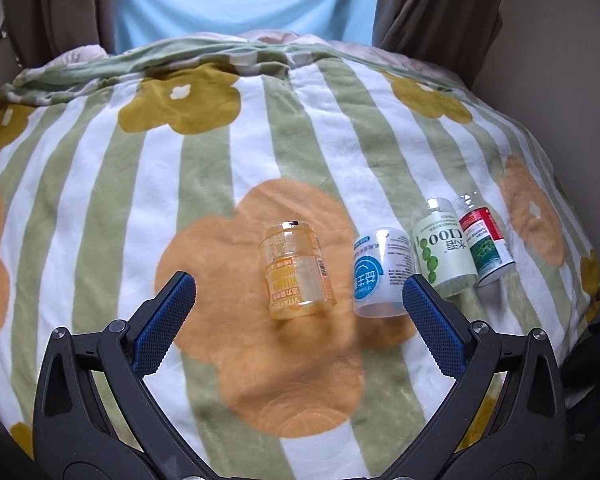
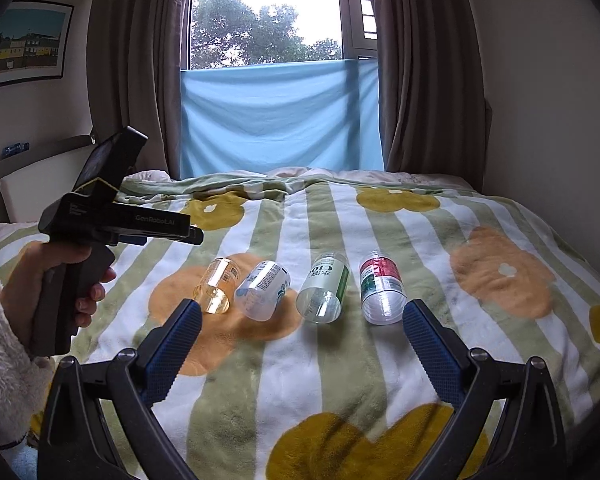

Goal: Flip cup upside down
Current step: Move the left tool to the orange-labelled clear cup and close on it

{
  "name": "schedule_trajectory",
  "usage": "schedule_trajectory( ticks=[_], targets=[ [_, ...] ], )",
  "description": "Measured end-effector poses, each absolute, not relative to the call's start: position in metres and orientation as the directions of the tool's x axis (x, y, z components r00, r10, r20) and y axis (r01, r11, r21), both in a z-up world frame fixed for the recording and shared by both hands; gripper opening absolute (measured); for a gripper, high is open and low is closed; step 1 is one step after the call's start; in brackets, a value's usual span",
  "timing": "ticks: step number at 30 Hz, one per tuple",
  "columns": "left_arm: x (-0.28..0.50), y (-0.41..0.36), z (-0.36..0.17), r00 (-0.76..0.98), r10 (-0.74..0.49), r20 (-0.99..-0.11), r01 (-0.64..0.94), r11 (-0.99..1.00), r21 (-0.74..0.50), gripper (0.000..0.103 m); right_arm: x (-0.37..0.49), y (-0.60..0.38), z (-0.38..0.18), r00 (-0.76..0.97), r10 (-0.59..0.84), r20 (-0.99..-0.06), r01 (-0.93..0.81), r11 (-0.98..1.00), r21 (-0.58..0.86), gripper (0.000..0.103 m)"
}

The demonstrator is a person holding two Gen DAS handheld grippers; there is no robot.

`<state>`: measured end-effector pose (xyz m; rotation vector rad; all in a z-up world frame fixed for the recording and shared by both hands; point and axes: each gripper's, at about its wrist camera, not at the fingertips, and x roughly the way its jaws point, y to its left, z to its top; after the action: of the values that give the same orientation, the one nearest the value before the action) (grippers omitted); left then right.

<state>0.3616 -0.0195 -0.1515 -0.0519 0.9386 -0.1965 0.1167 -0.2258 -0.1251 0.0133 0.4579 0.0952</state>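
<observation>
- Your left gripper (image 1: 299, 294) is spread wide with nothing between its blue pads (image 1: 168, 320); in the left wrist view its fingertips frame the lower centre of the frame.
- Your right gripper (image 2: 302, 322) is likewise wide open and empty, its fingers rising from the bottom corners of the right wrist view.
- Four cups lie on their sides in a row on the striped flower blanket (image 2: 440, 264), near the middle of both views.
- The yellow cup (image 1: 296, 270) sits dead centre in the left wrist view, between your left fingertips but farther off, on an orange flower of the blanket.
- Just right of it lies the blue-label cup (image 1: 382, 276), its lower right edge partly behind your right-hand pad.
- Further right are the green-label cup (image 1: 444, 248) and the red-label cup (image 1: 485, 244), close together at the frame's right.
- In the right wrist view the open mouths of all four cups face the camera; the red-label cup is nearest your right finger.
- Your left hand (image 2: 50, 286) grips its tool's handle at mid left of that view, above the blanket.
- Brown curtains (image 2: 424, 64) and a blue cloth (image 2: 276, 120) fill the top.
</observation>
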Motion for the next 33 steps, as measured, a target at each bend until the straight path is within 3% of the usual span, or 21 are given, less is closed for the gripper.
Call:
schedule_trajectory(
  ticks=[14,17,22,25,33],
  targets=[
    [0.450,-0.030,-0.234,0.345,-0.128,-0.930,0.078,0.991,-0.108,0.102,0.135,-0.226,-0.166,0.830,0.168,-0.532,-0.125,0.985,0.117,0.100],
    [0.457,-0.031,-0.244,0.308,-0.120,-0.944,0.067,0.992,-0.104,0.089,0.136,-0.228,-0.167,0.828,0.175,-0.532,-0.128,0.984,0.124,0.100],
    [0.464,-0.033,-0.256,0.268,-0.153,-0.951,0.070,0.988,-0.139,0.075,0.139,-0.233,-0.170,0.824,0.183,-0.536,-0.118,0.981,0.154,0.100],
    [0.464,-0.036,-0.260,0.250,-0.182,-0.951,0.076,0.983,-0.168,0.059,0.140,-0.234,-0.173,0.817,0.197,-0.541,-0.121,0.977,0.174,0.100],
    [0.457,-0.034,-0.253,0.254,-0.190,-0.948,0.086,0.981,-0.174,0.058,0.142,-0.234,-0.176,0.814,0.199,-0.546,-0.123,0.977,0.173,0.100]
  ],
)
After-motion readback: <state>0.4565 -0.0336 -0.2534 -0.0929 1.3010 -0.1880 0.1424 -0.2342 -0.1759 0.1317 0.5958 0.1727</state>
